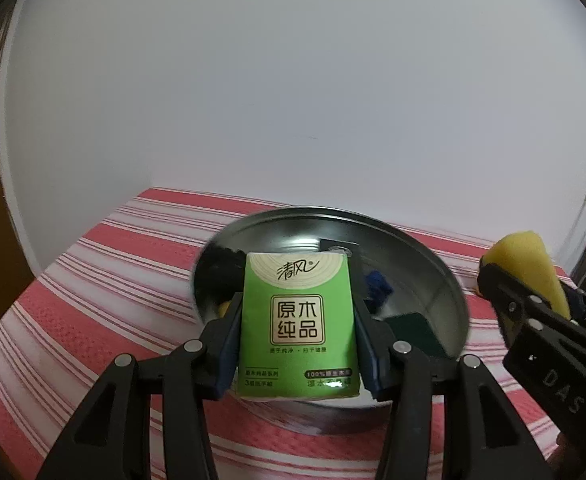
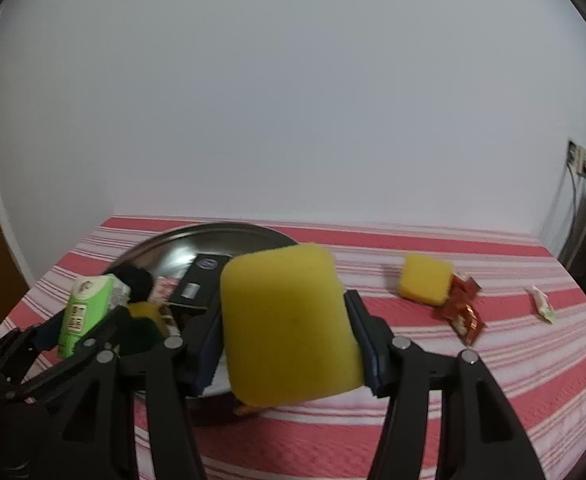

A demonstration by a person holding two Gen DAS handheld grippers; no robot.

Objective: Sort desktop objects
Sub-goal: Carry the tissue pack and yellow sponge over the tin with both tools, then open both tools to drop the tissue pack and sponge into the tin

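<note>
— What is held over the striped cloth [image 1: 93, 280]?

— A green tissue pack [image 1: 298, 324] is pinched upright between the pads of the left gripper [image 1: 298, 344], above the near rim of a metal bowl [image 1: 433, 280]. A yellow sponge [image 2: 289, 328] is clamped in the right gripper [image 2: 289, 344], just at the bowl's right edge.

— And what is seen inside the bowl?

— A black box [image 2: 199, 284], a dark green block [image 1: 413, 332], something blue [image 1: 377, 288] and a bit of yellow are made out; the rest is hidden by the grippers and blurred.

— What is left on the cloth?

— A second sponge [image 2: 425, 278] is seen to the right, touching a red wrapper [image 2: 461, 312]. A small white packet [image 2: 543, 304] lies well apart, nearer the table's right edge. A white wall [image 2: 293, 100] is shown behind, with a socket and cable [image 2: 577, 160] at far right.
</note>
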